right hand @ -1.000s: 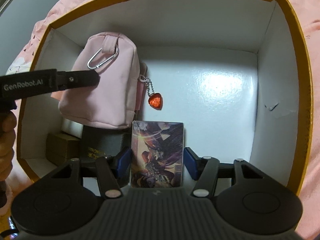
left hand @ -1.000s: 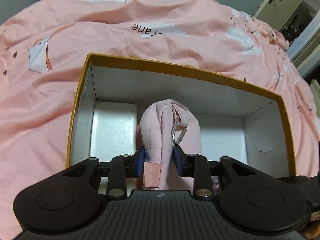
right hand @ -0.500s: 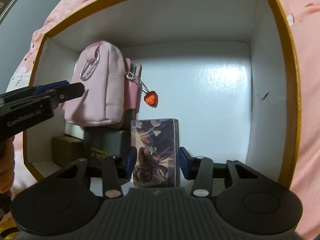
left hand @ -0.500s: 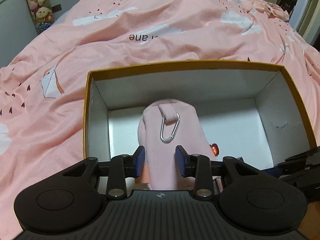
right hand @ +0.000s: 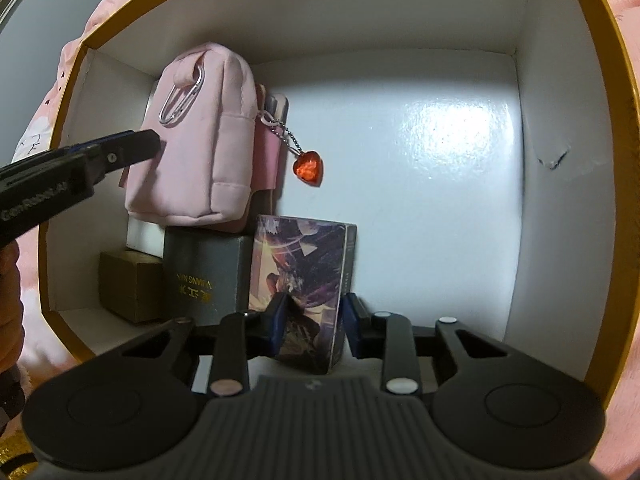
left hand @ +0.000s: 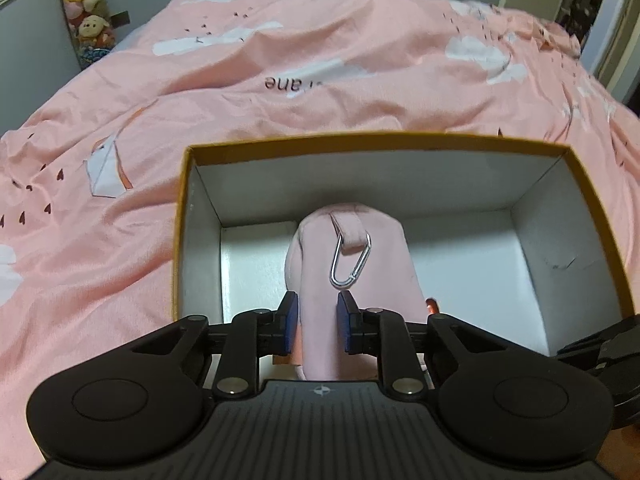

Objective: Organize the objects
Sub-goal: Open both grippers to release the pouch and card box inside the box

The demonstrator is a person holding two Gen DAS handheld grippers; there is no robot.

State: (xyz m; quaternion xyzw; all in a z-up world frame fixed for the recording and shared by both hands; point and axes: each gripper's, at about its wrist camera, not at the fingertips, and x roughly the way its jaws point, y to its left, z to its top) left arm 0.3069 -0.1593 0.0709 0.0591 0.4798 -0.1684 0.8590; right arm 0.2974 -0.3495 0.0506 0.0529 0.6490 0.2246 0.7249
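Observation:
A pink pouch (left hand: 360, 276) with a silver carabiner (left hand: 350, 260) stands upright in the orange-rimmed white box (left hand: 380, 138). My left gripper (left hand: 317, 320) is closing, and its blue pads press the pouch's near end. In the right wrist view the pouch (right hand: 200, 152) rests on a grey box (right hand: 208, 272), with a red heart charm (right hand: 308, 168) hanging from its side and one left finger (right hand: 132, 146) against it. My right gripper (right hand: 314, 322) is closing on an illustrated card box (right hand: 304, 272), which stands on the box floor with both pads touching its sides.
A brown box (right hand: 128, 284) and a white box (right hand: 144, 236) sit in the near left corner beside the grey one. The white floor (right hand: 440, 160) to the right is bare. A rumpled pink bedcover (left hand: 280, 60) surrounds the box. Plush toys (left hand: 84, 12) hang far left.
Both pairs of jaws have narrowed onto what is between them. The pouch has turned so its carabiner end faces the left camera. The card box now shows its narrower side between the right pads.

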